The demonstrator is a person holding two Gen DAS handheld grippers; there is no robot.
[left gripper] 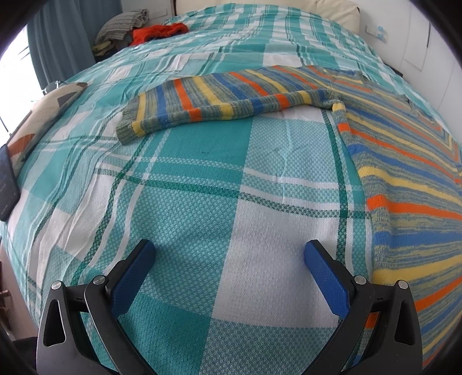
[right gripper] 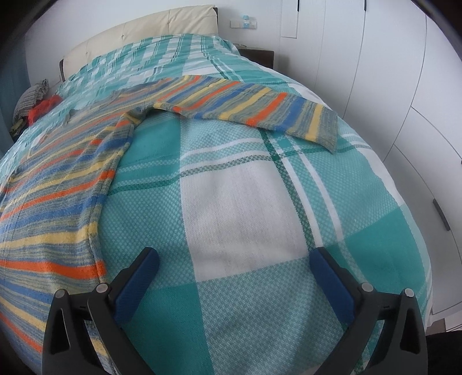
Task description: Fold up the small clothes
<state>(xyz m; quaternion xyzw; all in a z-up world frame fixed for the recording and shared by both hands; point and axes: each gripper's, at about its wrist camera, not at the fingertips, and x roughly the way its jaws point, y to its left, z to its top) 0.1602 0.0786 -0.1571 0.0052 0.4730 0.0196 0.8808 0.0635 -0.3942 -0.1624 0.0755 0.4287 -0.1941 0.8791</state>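
A striped knit sweater (left gripper: 404, 161) in blue, orange, yellow and grey lies flat on the teal plaid bedspread (left gripper: 202, 184). In the left wrist view its body fills the right side and one sleeve (left gripper: 202, 101) stretches left. In the right wrist view the sweater body (right gripper: 57, 187) lies at the left and the other sleeve (right gripper: 260, 109) stretches right. My left gripper (left gripper: 229, 253) is open and empty over bare bedspread, left of the sweater's hem. My right gripper (right gripper: 234, 259) is open and empty over bedspread (right gripper: 245, 202), right of the hem.
An orange garment (left gripper: 158, 31) and a grey checked cloth (left gripper: 121, 26) lie at the far left of the bed. A patterned cushion (left gripper: 37, 118) and a dark flat device (left gripper: 7, 184) sit at the left edge. White wardrobe doors (right gripper: 389, 86) stand right of the bed, a cream headboard (right gripper: 144, 34) behind.
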